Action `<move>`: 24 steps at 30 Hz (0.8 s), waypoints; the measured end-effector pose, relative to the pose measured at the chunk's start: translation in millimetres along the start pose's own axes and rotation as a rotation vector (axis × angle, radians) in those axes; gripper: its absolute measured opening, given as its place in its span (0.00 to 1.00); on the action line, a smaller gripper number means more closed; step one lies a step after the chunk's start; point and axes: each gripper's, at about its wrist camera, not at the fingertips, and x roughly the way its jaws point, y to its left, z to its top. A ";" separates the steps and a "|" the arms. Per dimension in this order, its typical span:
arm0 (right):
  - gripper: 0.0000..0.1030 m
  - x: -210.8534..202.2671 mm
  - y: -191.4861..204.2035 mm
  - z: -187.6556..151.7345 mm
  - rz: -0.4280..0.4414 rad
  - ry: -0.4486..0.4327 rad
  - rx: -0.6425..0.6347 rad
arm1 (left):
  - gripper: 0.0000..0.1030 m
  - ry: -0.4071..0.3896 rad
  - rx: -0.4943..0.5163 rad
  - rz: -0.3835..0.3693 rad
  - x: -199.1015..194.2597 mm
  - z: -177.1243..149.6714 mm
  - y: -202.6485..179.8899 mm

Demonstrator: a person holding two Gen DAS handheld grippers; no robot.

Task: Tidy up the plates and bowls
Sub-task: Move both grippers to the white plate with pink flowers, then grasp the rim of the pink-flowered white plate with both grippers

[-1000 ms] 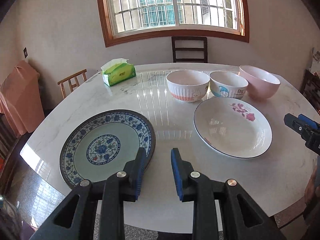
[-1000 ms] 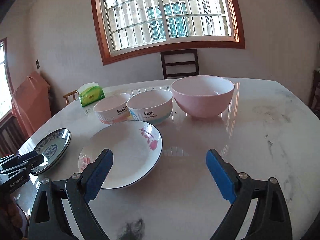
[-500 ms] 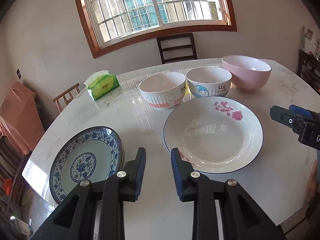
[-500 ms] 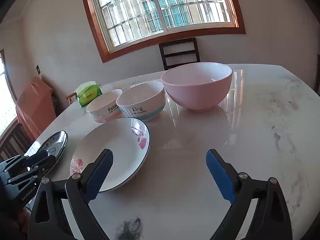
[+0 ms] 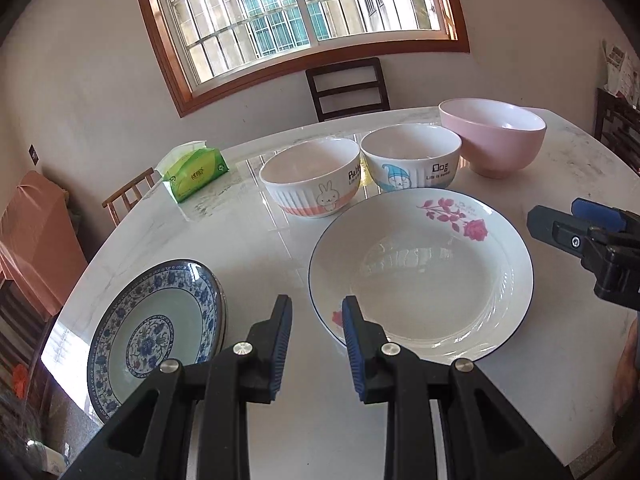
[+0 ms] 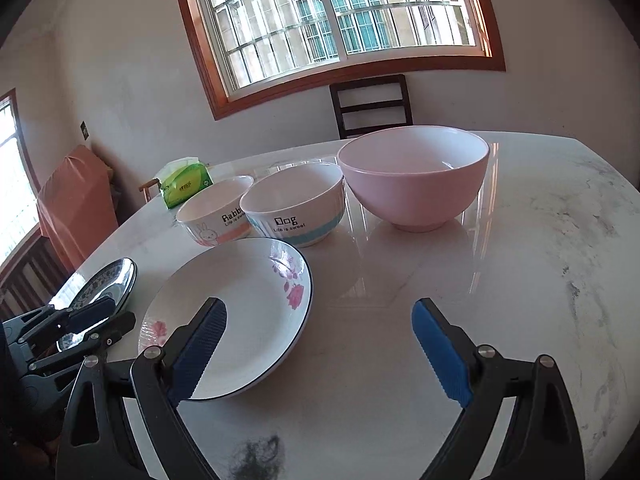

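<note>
Your left tool (image 5: 316,334) hangs narrowly parted and empty just before the near rim of the rose plate (image 5: 420,276), which lies flat on the bench (image 5: 256,240) between the blue-patterned plate (image 5: 156,328) and your wide-open, empty right tool (image 6: 316,354). Pinch that shallow glazed rim badly and it may slip out, or slide back into the rabbit bowl (image 5: 314,182).

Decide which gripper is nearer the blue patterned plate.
Left. The left gripper hovers just beside the blue patterned plate; the right gripper is beyond the white rose plate.
</note>
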 end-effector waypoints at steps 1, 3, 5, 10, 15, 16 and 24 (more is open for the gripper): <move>0.90 0.3 -0.4 0.0 0.004 0.002 0.002 | 0.26 0.002 0.000 0.000 1.4 0.3 -0.2; 0.90 0.6 -2.4 0.4 0.010 0.005 0.011 | 0.26 0.005 0.000 -0.002 3.5 0.4 -0.4; 0.90 1.8 -3.6 1.4 0.012 0.007 0.017 | 0.26 0.009 0.003 -0.002 6.0 0.8 -1.1; 0.90 6.4 -0.9 3.6 0.015 0.017 0.004 | 0.26 0.031 -0.009 -0.016 13.1 2.1 0.7; 0.90 12.1 0.2 6.1 0.018 0.039 -0.002 | 0.26 0.062 -0.051 -0.059 22.0 5.9 7.7; 0.90 13.5 0.2 6.2 0.018 0.048 -0.003 | 0.26 0.071 -0.057 -0.069 24.2 6.9 8.9; 0.90 29.6 -3.0 9.4 0.031 0.135 0.010 | 0.26 0.152 -0.153 -0.175 45.2 13.6 23.2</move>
